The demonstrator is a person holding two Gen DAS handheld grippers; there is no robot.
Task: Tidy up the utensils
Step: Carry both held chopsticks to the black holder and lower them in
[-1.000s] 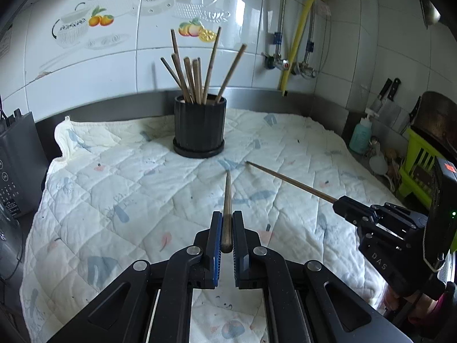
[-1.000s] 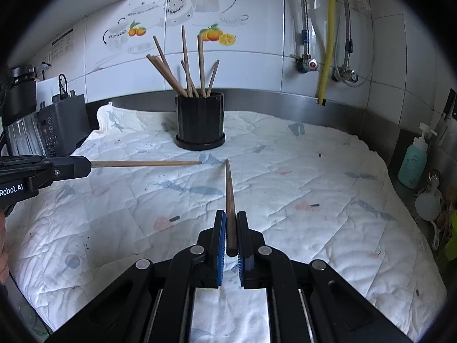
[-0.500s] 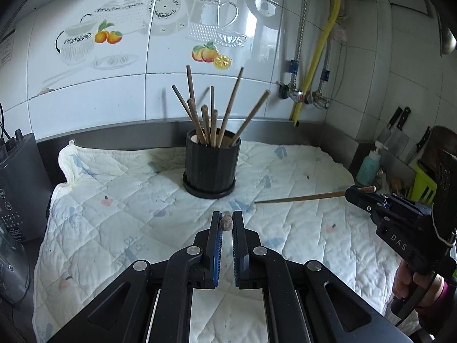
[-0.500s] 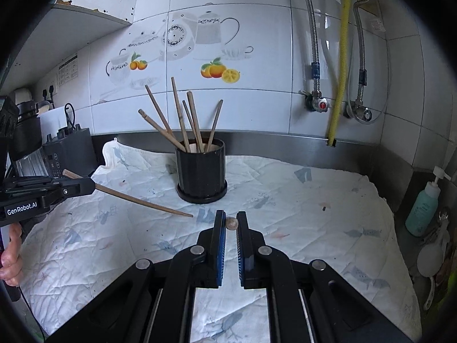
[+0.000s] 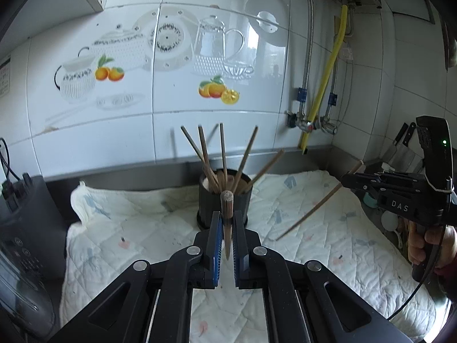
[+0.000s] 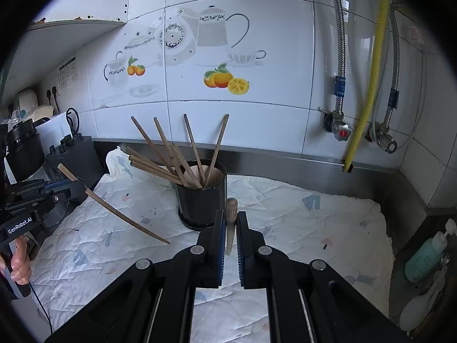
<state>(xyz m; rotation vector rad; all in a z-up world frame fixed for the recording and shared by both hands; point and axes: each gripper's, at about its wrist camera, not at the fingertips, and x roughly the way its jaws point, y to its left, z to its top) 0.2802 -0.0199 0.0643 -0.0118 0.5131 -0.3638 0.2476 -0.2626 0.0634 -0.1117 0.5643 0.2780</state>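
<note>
Both hands are up off the quilted cloth (image 6: 300, 228) that covers the tabletop, each carrying one wooden chopstick toward the black holder (image 6: 201, 200) standing near the tiled wall. The left tool (image 5: 227, 237) is clamped on its chopstick (image 5: 227, 214), which tilts with the thin tip hanging down toward the cloth; the right tool (image 6: 230, 234) is clamped the same way on the other chopstick (image 6: 230, 217), butt end up, just in front of the holder. This looks like the delivery step: the sticks are lifted and turned, not yet over the opening. Next, I'd judge, each tip has to be brought above the rim and lowered in between the sticks already leaning there, one hand at a time so they don't clash. I count two chopsticks in hand, one holder, and perhaps eight sticks inside it, though they overlap too much to be sure.
</note>
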